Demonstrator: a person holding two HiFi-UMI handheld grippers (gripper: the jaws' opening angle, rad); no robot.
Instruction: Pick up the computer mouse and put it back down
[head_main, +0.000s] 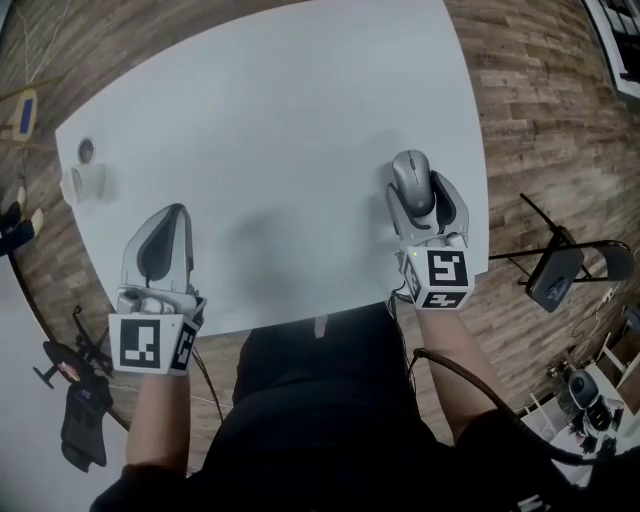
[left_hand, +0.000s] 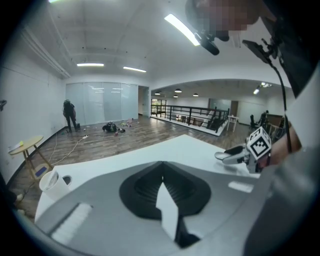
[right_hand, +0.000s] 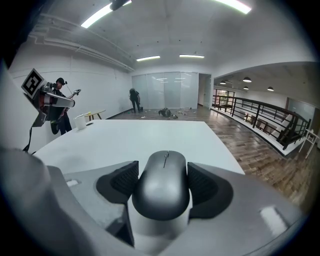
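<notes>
Right gripper view shows the jaws of the right gripper (right_hand: 162, 179) clamped on both sides of the computer mouse (right_hand: 161, 195), near the desk's (head_main: 280, 120) right edge, likely to carry it steadily, while the left gripper (head_main: 172, 215) hangs empty, jaws together.

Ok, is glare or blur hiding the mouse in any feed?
Head view: even light, computer mouse sharp, soft shadows on the table, fisheye bending its edges. Right gripper view: mouse crisp with a mild sheen, ceiling lights bright but harmless. Left gripper view: foreground soft, corners vignetted.
</notes>
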